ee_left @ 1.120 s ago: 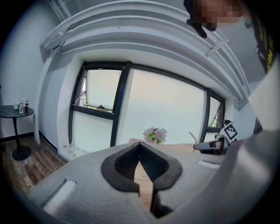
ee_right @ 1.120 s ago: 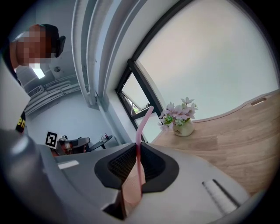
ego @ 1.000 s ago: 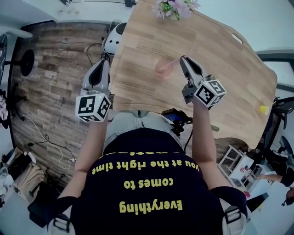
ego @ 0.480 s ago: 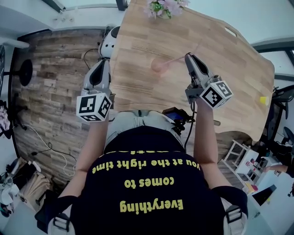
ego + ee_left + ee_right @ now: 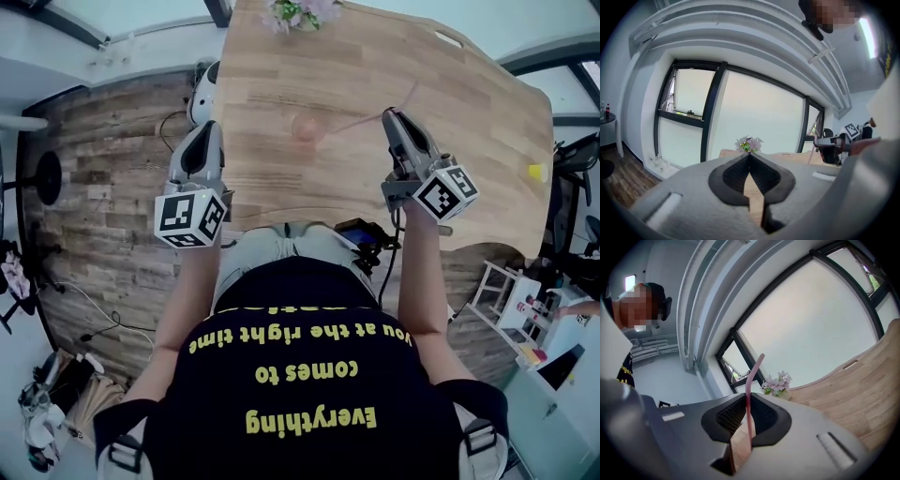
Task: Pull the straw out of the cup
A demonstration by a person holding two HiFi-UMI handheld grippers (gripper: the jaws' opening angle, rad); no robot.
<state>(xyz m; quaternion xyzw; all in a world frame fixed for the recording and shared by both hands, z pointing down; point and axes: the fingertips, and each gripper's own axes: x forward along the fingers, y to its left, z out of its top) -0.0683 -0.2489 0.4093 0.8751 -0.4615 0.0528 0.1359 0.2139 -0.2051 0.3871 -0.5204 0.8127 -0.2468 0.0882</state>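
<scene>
A pink translucent cup [image 5: 307, 127] stands on the wooden table [image 5: 469, 112]. A thin pink straw [image 5: 361, 120] slants from beside the cup to my right gripper [image 5: 388, 115], which is shut on it to the cup's right. Whether the straw's lower end is still inside the cup cannot be made out. In the right gripper view the straw [image 5: 751, 380] rises between the shut jaws of my right gripper [image 5: 746, 398] and sticks out above them. My left gripper [image 5: 208, 129] hangs off the table's left edge; in its own view the left gripper [image 5: 749, 156] is shut and empty.
A pot of pale flowers [image 5: 295, 11] sits at the table's far edge. A small yellow object [image 5: 535, 172] lies near the right edge. A white device [image 5: 201, 82] stands on the wood floor left of the table. Cables run across the floor.
My right gripper has drawn to the right, away from the cup, with the straw in it. The gap between cup and gripper has about doubled. The left gripper has stayed put.
</scene>
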